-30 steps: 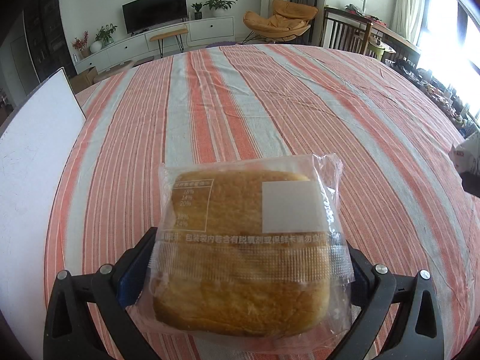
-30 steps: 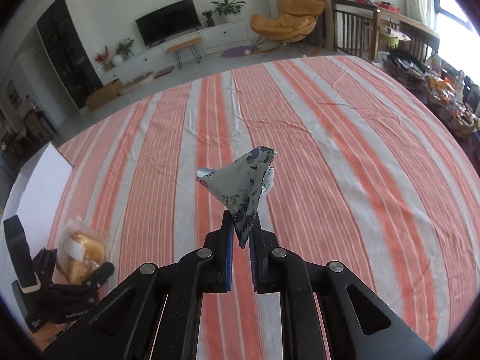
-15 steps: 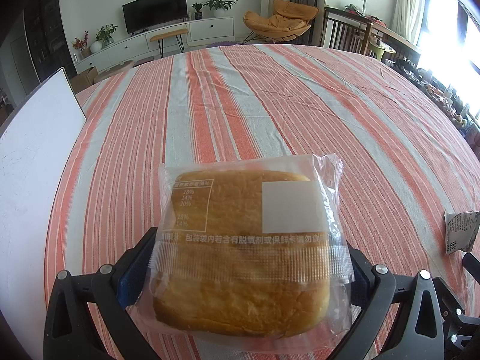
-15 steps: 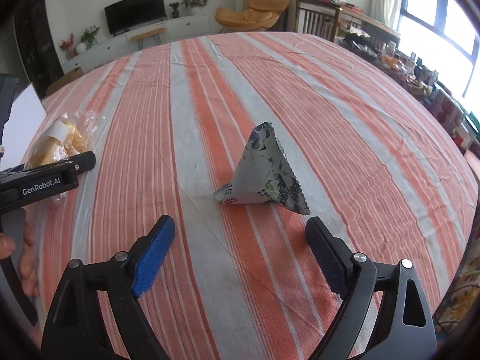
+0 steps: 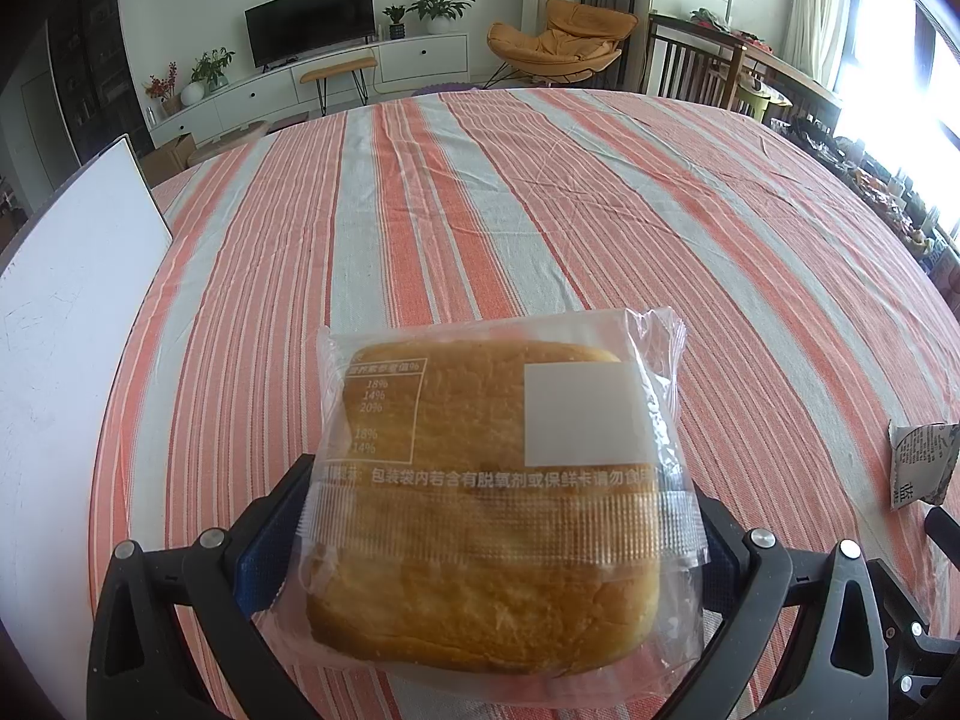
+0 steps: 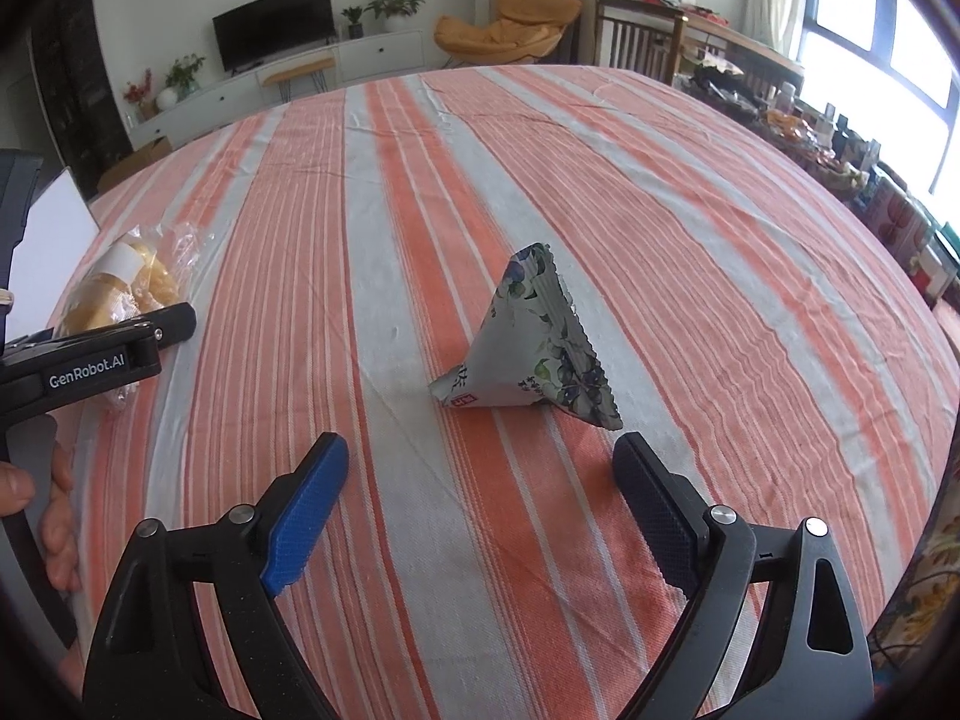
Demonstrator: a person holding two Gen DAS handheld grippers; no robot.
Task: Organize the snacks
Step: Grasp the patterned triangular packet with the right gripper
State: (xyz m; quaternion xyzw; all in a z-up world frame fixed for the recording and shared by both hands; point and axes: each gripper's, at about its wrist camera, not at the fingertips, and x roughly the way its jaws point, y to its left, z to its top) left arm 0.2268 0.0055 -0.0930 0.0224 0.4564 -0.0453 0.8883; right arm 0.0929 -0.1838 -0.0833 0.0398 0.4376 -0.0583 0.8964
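Orange-and-grey striped tablecloth (image 6: pixel 420 192), blue-floral grey packet (image 6: pixel 534 348), golden bread (image 5: pixel 480 516)

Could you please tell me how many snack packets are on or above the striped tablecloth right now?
2. The wrapped bread is clamped in the left gripper near the white board. The floral triangular packet sits on the cloth just ahead of the open right gripper. Others may lie out of view.

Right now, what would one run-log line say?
left hand-held gripper: shut on clear-wrapped golden bread loaf | right hand-held gripper: open, empty | floral triangular foil snack packet: standing free on striped orange-and-grey tablecloth
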